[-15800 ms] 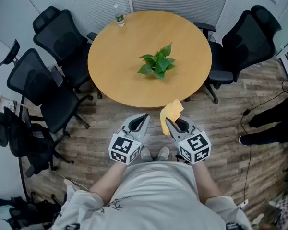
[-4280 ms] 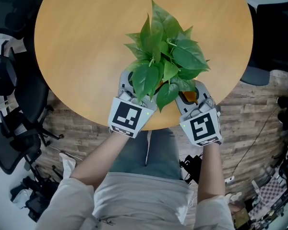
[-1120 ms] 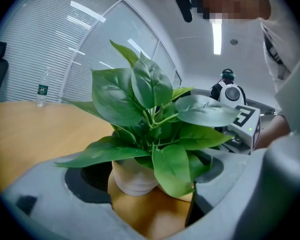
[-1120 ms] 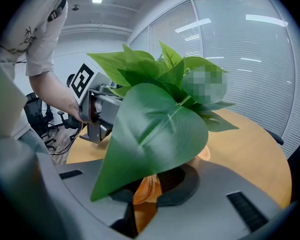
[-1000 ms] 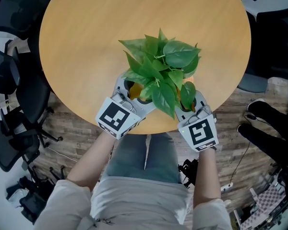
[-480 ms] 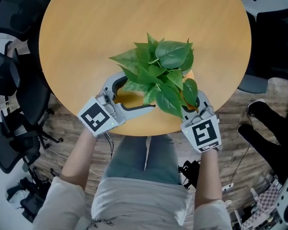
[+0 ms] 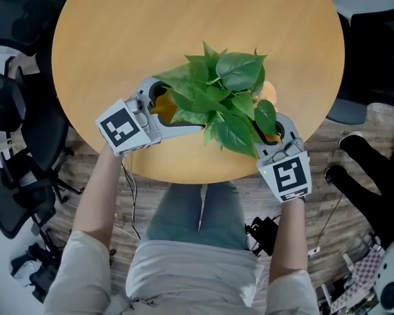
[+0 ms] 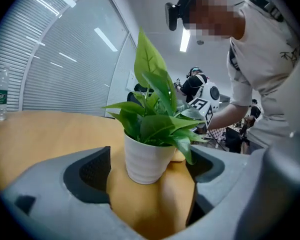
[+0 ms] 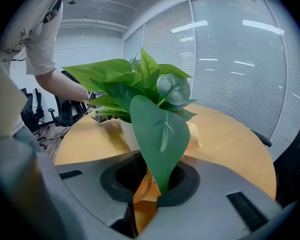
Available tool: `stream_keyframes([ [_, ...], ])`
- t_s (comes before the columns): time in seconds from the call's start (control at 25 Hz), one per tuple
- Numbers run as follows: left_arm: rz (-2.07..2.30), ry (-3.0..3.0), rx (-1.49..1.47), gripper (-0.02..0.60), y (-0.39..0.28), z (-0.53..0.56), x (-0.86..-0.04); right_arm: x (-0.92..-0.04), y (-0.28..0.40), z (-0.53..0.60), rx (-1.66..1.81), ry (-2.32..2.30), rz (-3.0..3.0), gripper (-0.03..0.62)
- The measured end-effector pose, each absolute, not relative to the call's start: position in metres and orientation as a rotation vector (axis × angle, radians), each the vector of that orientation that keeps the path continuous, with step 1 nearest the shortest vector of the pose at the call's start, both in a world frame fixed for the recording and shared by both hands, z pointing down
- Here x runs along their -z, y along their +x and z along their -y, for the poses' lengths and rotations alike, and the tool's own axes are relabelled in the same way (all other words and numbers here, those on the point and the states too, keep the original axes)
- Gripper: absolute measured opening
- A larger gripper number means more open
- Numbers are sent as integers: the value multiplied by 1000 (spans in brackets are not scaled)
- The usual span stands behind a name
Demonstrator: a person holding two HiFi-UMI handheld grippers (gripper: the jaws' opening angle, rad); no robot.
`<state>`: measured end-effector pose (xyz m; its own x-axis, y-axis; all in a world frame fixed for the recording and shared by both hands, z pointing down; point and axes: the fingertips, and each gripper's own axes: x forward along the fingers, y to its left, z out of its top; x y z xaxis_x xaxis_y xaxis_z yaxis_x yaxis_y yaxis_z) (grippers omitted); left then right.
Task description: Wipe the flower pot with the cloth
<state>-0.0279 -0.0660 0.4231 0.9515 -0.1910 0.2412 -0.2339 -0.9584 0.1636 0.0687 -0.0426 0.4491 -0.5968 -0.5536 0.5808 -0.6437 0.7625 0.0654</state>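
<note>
Round wooden table, basically just a plant on it

The light wood table (image 7: 184,25) carries a white ribbed flower pot (image 8: 146,159) full of green leaves, standing near the person's edge. A water bottle (image 8: 0,96) stands well apart from it.

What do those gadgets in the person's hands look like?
The left hand-held gripper and right hand-held gripper are grey, with two curved jaws lined in black padding. Each carries a white cube with black square markers. A thin cable hangs from the left one. The sleeves are short and pale.

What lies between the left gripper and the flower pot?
Only bare tabletop, per the left gripper view: the left gripper is open, not touching the flower pot.
</note>
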Motion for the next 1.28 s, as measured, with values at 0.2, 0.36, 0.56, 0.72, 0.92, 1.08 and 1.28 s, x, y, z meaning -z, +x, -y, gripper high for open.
stream_keyframes([
  [0.2,119,2944,-325,463,-9,67,-420,-443,71,56,-147,883,2350,44],
  [0.36,107,2963,-328,459,1,69,-421,-442,64,62,-109,864,2354,44],
  [0.56,156,2955,-299,443,3,70,-419,-442,60,61,-88,847,2351,44],
  [0.72,214,2927,-262,442,2,70,-418,-443,57,56,-81,824,2345,44],
  [0.92,282,2921,-248,442,1,71,-416,-444,53,50,-80,810,2338,44],
  [1.08,368,2908,-255,440,3,70,-419,-448,52,42,-95,797,2336,44],
  [1.28,515,2874,-314,440,18,77,-424,-452,59,40,-127,785,2346,44],
])
